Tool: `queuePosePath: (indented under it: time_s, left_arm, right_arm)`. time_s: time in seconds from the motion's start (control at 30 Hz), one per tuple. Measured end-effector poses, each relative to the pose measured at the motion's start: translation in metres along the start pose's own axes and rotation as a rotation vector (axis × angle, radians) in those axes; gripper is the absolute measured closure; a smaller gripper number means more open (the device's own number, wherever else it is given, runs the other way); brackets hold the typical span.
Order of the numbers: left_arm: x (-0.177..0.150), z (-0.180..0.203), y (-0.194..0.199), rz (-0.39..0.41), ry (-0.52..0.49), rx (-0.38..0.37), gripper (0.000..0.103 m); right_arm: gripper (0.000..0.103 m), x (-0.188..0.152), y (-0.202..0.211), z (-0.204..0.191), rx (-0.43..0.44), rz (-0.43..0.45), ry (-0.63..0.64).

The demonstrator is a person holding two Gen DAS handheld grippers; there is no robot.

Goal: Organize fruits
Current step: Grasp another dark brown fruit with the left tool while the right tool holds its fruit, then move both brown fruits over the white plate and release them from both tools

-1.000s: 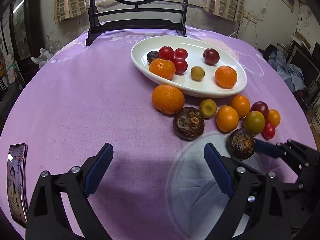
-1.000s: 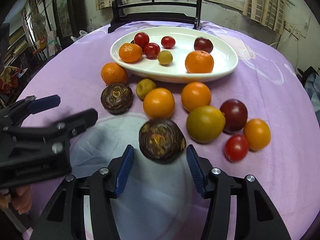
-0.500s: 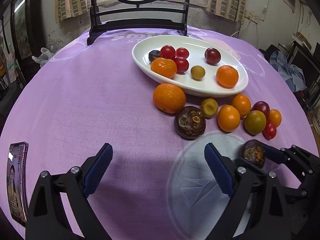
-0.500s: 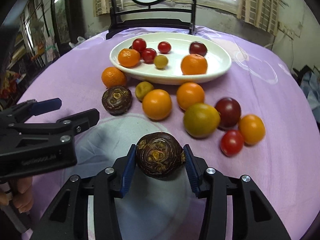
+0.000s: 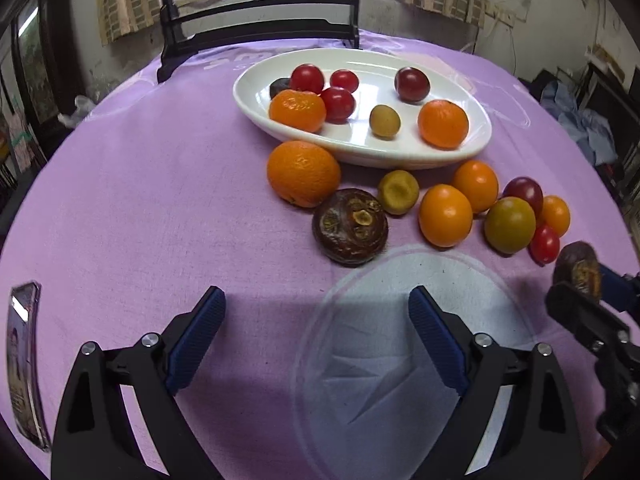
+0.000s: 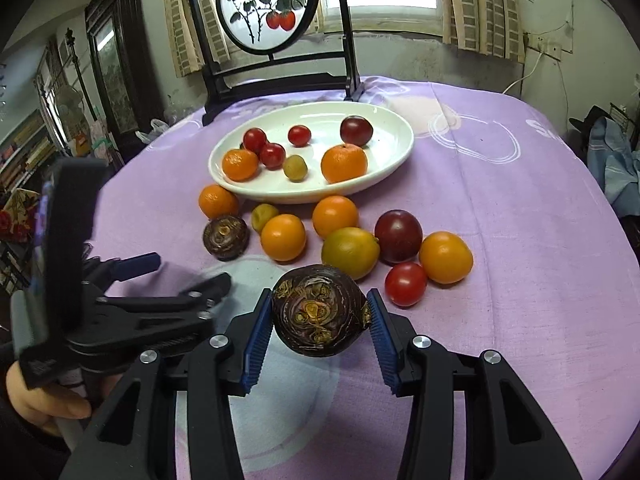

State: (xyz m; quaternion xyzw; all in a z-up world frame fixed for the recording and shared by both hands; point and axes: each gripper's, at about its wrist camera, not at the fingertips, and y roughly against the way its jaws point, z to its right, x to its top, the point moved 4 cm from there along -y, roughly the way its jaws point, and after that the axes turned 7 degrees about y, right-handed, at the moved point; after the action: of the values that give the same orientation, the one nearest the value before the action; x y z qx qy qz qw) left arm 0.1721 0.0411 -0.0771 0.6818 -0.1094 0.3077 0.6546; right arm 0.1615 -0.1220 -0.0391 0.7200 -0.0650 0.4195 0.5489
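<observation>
the right gripper [image 6: 316, 316] clamps a dark brown water chestnut [image 6: 318, 310] between its blue pads, both pads pressing its sides, and holds it clear of the purple tablecloth [image 6: 520, 240]. the right wrist view shows the chestnut's flat face with its yellowish, ringed bud scar turned straight back at the camera; the body is squat, with its wider span running pad to pad. in the left wrist view the same chestnut [image 5: 578, 268] appears only as a dark sliver at the far right edge, seen side on, so its face cannot be read there.

the left gripper [image 5: 316, 332] has its jaws spread wide with nothing between them, over a pale oval print on the cloth. the right wrist view shows what the left view cannot: a hand [image 6: 44, 400] around the left gripper's handle, low on the left.

just ahead of the left gripper's pads lies a second water chestnut [image 5: 350, 226], scar tilted up. beyond it sits an orange [image 5: 303, 173] touching the white oval dish [image 5: 472, 148], which holds cherry tomatoes, two mandarins, a small yellow-green fruit and a dark plum. ahead and right of the held chestnut are loose fruits, nearest a green-yellow tomato [image 6: 350, 252] and a red cherry tomato [image 6: 405, 284].

only the left wrist view shows a phone [image 5: 22, 364] at the left gripper's far left; only the right wrist view shows the whole round painted screen [image 6: 266, 6] behind the dish.
</observation>
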Motion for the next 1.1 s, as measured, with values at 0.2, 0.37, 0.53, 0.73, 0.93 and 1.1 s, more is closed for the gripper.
queuePosePath:
  time_s: [0.2, 0.37, 0.53, 0.73, 0.93, 1.1]
  left_arm:
    - [0.014, 0.012, -0.014, 0.011, -0.034, 0.033, 0.022]
    - [0.024, 0.017, -0.018, 0.013, -0.016, -0.053, 0.052]
    - [0.019, 0.017, -0.013, 0.02, -0.025, -0.061, 0.061]
    - [0.017, 0.015, 0.035, 0.072, -0.03, -0.156, 0.061]
    - [0.042, 0.013, 0.081, 0.165, -0.047, -0.211, 0.061]
    - [0.075, 0.011, 0.096, 0.233, -0.043, -0.217, 0.061]
  right_arm:
    - [0.056, 0.001, 0.01, 0.004, 0.019, 0.021, -0.017]
    - [0.055, 0.0, 0.009, 0.004, 0.022, 0.017, -0.022]
    - [0.055, -0.002, 0.004, 0.003, 0.017, 0.002, -0.018]
    - [0.055, -0.004, -0.002, 0.002, 0.02, -0.012, -0.015]
    - [0.056, 0.01, 0.011, 0.007, 0.068, 0.051, -0.064]
    - [0.056, 0.052, 0.019, 0.007, 0.045, 0.099, -0.003]
